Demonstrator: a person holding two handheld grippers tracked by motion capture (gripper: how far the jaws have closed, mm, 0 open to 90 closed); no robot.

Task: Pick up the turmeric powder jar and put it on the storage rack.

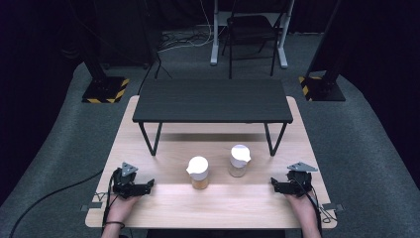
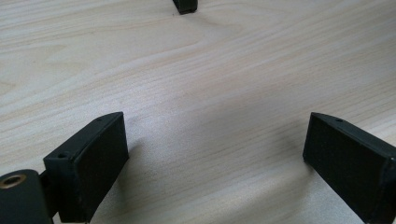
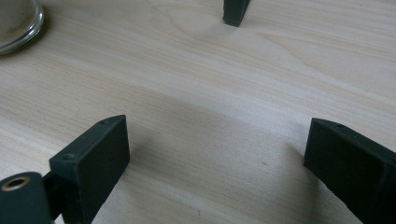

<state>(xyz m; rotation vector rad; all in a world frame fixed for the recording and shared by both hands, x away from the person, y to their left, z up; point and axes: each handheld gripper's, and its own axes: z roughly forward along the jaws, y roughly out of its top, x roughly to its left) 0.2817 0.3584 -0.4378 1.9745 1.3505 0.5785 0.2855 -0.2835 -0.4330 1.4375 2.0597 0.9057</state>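
Two small glass jars with white lids stand in the middle of the light wooden table (image 1: 163,208): one jar (image 1: 198,172) nearer me, the other jar (image 1: 239,160) a little farther and to its right. My left gripper (image 1: 132,186) rests low over the table near the front left, open, with bare wood between its jaws (image 2: 217,128). Near the front right sits my right gripper (image 1: 292,185), also open with nothing in it (image 3: 217,130). The base of a glass jar (image 3: 16,21) shows at the top left of the right gripper view.
A low black shelf (image 1: 213,100) on thin legs spans the back half of the table. One foot of it (image 2: 185,5) lies ahead of the left gripper, another foot (image 3: 235,11) ahead of the right. Cables trail off the front corners.
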